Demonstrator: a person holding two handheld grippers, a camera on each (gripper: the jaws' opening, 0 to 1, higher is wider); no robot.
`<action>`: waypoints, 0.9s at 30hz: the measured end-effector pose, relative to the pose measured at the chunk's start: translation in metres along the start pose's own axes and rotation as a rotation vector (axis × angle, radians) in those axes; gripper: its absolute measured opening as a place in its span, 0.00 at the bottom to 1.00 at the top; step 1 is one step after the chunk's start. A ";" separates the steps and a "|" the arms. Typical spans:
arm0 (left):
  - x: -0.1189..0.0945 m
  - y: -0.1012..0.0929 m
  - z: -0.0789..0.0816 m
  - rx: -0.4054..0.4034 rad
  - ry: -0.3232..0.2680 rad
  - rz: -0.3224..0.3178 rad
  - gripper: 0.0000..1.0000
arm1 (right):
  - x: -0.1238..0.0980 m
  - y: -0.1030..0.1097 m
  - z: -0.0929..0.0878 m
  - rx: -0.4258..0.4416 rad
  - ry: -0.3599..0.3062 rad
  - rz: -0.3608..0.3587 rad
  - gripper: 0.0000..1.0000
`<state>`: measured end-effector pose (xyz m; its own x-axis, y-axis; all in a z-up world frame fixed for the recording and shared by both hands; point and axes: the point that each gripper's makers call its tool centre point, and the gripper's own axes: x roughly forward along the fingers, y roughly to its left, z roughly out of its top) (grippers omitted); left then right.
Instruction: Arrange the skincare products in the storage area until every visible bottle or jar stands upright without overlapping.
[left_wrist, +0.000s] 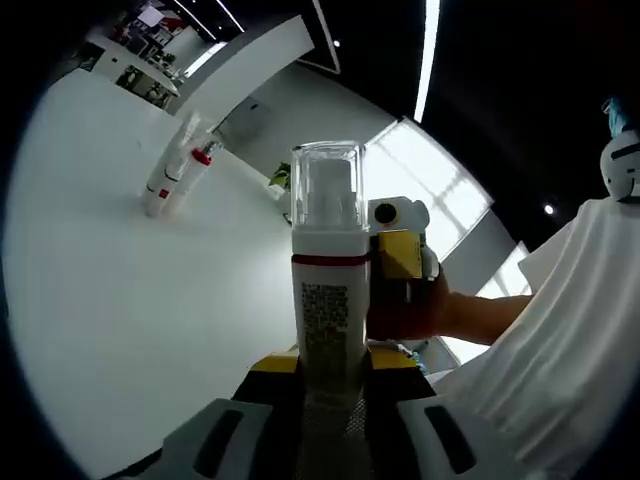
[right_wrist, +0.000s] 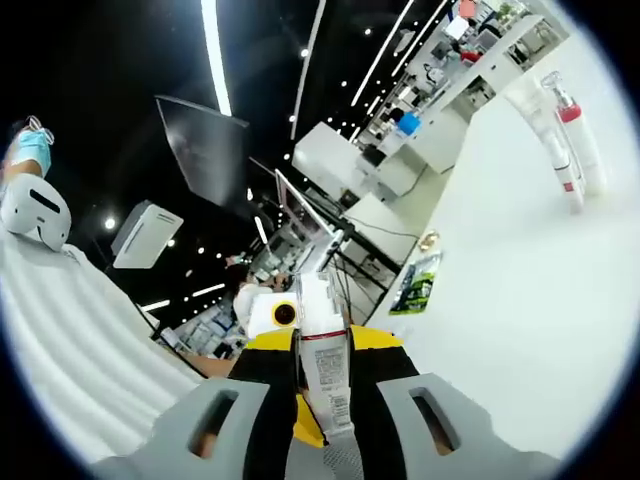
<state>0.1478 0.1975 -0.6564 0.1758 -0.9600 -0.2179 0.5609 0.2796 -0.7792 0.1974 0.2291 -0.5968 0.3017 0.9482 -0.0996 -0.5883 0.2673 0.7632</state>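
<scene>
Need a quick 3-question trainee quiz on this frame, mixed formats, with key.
1. True or false: the pump bottle with the clear cap lies flat on the white table.
2. What sits between the jaws of the left gripper?
A. a green packet
B. the pump bottle
C. nothing
3. Fill in: far across the table, two white bottles stand next to each other, one with a ___ pump top.

Key:
1. False. It is held off the table between the jaws of the left gripper and of the right gripper.
2. B
3. red
</scene>
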 end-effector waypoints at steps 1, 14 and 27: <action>0.000 0.003 -0.001 -0.013 0.003 0.014 0.22 | 0.000 -0.006 -0.001 0.014 0.009 -0.037 0.17; -0.002 0.043 -0.004 0.015 0.027 0.265 0.21 | 0.009 -0.031 -0.003 -0.108 0.055 -0.240 0.15; -0.012 0.067 -0.003 0.176 0.121 0.472 0.21 | 0.011 -0.045 -0.008 -0.107 0.068 -0.353 0.18</action>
<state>0.1811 0.2272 -0.7076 0.3539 -0.7205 -0.5964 0.5720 0.6712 -0.4714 0.2213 0.2291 -0.6372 0.4515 0.8026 -0.3899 -0.5333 0.5930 0.6033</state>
